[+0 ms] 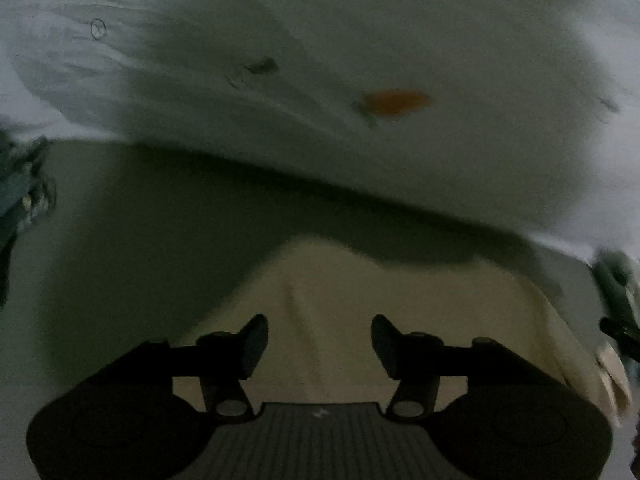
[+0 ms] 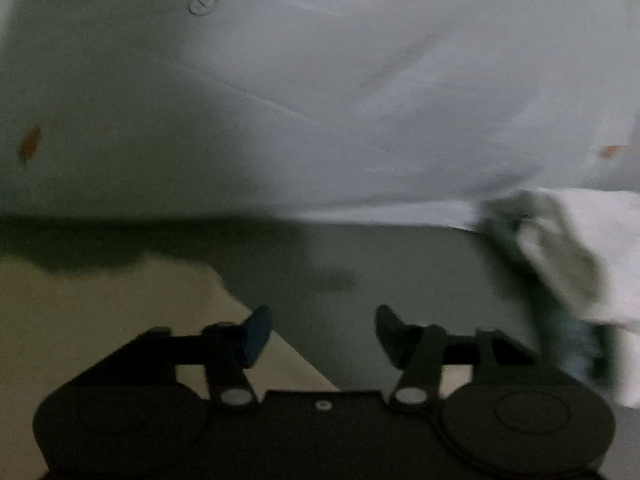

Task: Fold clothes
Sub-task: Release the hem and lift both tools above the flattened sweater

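A beige garment (image 1: pixel 400 320) of soft, matt cloth lies on a grey table (image 1: pixel 100 260) whose top looks smooth and dull. Behind it, at 12 o'clock in the left wrist view, a white wall (image 1: pixel 440 20) shows a flat matt finish, scuffed with dark marks and an orange smear (image 1: pixel 396 102). The left gripper (image 1: pixel 320 344) is black matt plastic with a ribbed panel on its body and pale, metal-looking pivot pins. The right gripper (image 2: pixel 323 334) has the same dull black finish; its fingers (image 2: pixel 256 334) look bluish. At 3 o'clock in the right wrist view, a blurred white cloth (image 2: pixel 600 260) looks soft and rumpled.
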`<state>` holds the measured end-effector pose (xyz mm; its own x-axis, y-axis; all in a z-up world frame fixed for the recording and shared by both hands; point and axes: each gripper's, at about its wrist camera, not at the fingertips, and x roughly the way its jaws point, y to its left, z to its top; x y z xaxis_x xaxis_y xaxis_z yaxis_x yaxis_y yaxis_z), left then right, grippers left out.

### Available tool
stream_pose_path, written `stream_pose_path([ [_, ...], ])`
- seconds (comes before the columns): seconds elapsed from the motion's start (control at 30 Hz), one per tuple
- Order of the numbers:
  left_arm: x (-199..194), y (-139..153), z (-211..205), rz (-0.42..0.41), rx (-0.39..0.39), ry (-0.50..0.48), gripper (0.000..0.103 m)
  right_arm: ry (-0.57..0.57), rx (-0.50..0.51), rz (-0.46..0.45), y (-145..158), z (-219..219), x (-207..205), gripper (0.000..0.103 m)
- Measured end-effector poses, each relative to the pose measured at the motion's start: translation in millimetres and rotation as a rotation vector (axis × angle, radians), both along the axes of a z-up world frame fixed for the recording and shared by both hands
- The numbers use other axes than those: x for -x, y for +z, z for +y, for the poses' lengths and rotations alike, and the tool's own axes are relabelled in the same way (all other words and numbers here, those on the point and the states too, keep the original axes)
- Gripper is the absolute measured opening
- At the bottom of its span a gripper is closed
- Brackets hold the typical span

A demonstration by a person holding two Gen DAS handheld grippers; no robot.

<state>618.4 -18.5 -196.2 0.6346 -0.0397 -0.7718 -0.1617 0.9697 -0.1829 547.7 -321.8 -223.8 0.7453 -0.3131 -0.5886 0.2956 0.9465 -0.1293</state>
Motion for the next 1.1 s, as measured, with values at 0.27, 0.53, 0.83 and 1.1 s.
stream_pose_path([
  [0.27, 115, -51, -105, 0.180, 0.040, -0.032, 0.069, -0.122, -0.062, 0.069, -7, -52, 117, 0.021],
  [0.53, 130, -72, -158, 0.201, -0.134, 0.030, 0.099, -0.131, -0.234, 0.074, -21, -96, 175, 0.021],
  [0.83, 98, -71, -162, 0.364, -0.163, 0.053, 0.103, -0.033, -0.243, 0.153, -52, -110, 148, 0.021],
  [1.1, 68, -75, -153, 0.471, -0.140, 0.050, 0.103, 0.076, -0.141, 0.173, -55, -111, 91, 0.021],
])
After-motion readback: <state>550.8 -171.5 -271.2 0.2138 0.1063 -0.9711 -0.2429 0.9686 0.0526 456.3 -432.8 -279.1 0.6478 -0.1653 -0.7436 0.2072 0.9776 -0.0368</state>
